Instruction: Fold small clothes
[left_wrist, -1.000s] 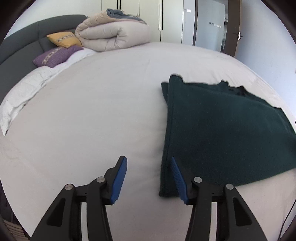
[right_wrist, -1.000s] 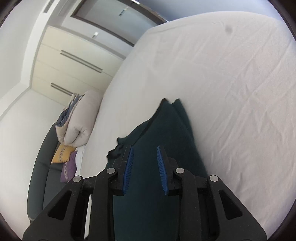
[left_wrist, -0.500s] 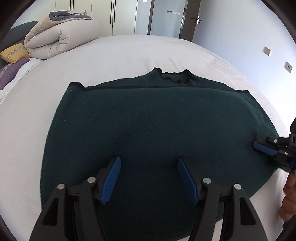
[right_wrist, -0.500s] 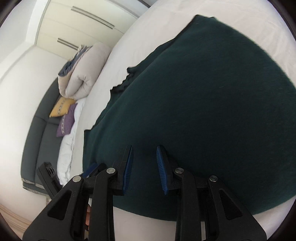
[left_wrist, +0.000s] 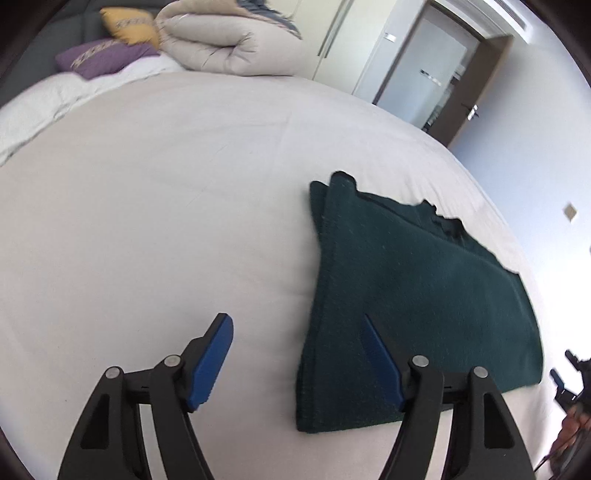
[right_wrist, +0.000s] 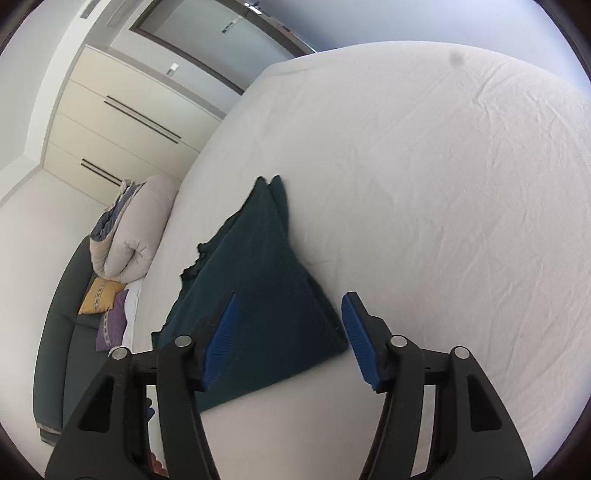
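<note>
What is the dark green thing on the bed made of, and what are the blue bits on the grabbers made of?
The dark green garment looks like a thick, fuzzy knit, maybe wool or fleece: matte, nubbly surface, soft folded edges. The blue pads look like ribbed rubber or plastic, judging by their fine ridges. The white sheet looks like thin woven cotton, creased.

The wide-open left gripper (left_wrist: 297, 354) hovers over the near left edge of a folded dark green knit garment (left_wrist: 417, 295) on the white bed sheet (left_wrist: 166, 206).
</note>
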